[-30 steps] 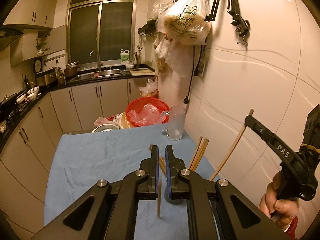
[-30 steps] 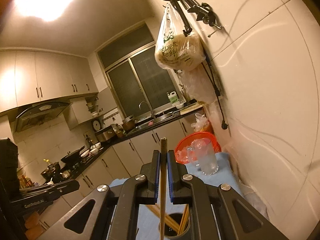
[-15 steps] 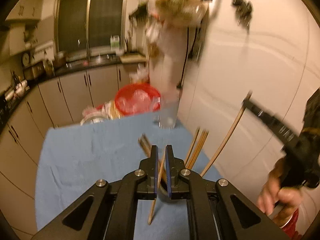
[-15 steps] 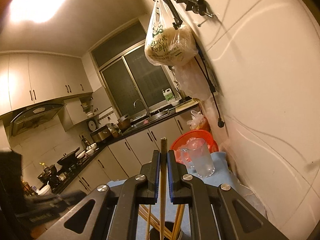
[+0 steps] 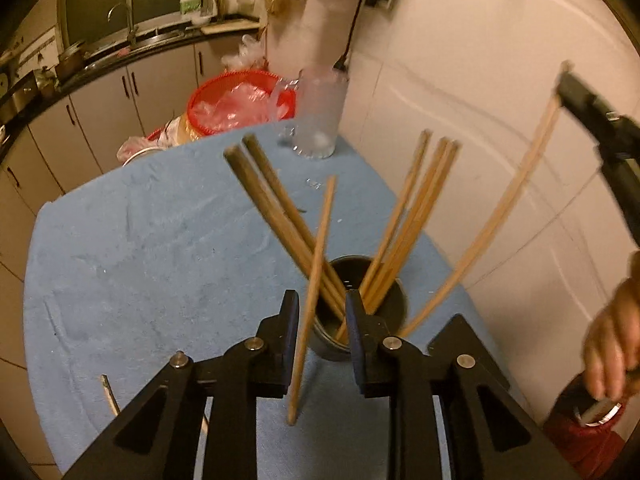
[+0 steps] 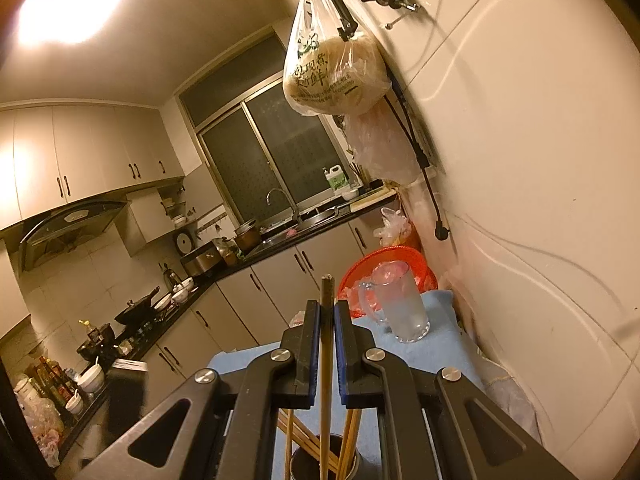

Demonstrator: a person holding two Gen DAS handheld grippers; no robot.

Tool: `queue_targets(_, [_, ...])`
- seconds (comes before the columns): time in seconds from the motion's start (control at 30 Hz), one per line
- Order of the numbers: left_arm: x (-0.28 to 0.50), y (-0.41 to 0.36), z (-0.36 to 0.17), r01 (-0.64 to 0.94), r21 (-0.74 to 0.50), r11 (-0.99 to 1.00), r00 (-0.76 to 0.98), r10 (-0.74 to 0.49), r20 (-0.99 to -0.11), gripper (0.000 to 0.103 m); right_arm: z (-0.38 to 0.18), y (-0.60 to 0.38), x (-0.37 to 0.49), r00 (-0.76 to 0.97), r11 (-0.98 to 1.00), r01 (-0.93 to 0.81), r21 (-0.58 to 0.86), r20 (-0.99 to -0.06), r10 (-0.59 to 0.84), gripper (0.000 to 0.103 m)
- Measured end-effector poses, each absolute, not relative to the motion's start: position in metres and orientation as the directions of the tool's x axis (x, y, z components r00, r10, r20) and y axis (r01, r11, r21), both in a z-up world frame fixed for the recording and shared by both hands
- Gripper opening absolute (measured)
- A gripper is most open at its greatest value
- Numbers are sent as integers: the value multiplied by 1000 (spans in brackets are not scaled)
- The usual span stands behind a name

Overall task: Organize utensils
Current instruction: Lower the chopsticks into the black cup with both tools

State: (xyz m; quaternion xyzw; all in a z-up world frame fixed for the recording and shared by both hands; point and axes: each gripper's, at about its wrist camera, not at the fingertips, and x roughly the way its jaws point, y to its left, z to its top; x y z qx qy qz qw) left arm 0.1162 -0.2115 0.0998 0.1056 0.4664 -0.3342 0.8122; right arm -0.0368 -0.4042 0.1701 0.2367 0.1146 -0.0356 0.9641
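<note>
- Wooden chopstick (image 5: 316, 280) stands between our left gripper (image 5: 322, 312) jaws, which are opening; it leans against the left pad, free of the right one.
- Its lower tip hangs over the blue cloth (image 5: 140, 248), just short of the cup (image 5: 394, 312), so we judge it may drop outside.
- Its long axis runs steeply, top tilted toward the wall.
- Our right gripper (image 6: 327, 320) pinches another chopstick (image 6: 326, 360) upright above the cup.
</note>
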Motion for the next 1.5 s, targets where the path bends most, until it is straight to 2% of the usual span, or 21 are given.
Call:
queue_targets(0.27, [138, -230, 73, 629, -121, 768, 319, -397, -861, 24, 168, -403, -34, 970, 888, 118, 444, -245, -6, 7])
queue_targets(0.43, [137, -231, 68, 615, -123, 779, 322, -391, -862, 9, 169, -404, -33, 969, 887, 114, 447, -247, 0, 7])
queue_targets(0.6, [130, -225, 76, 620, -121, 775, 341, -405, -848, 7, 171, -403, -35, 971, 886, 107, 452, -240, 5, 7])
queue_targets(1.07, [102, -194, 127, 614, -112, 781, 435, -453, -778, 7, 188, -399, -50, 981, 885, 99, 455, -192, -11, 7])
queue_targets(1.5, [94, -172, 201, 607, -104, 788, 541, -506, -672, 7, 194, -397, -46, 981, 902, 155, 402, -174, -90, 7])
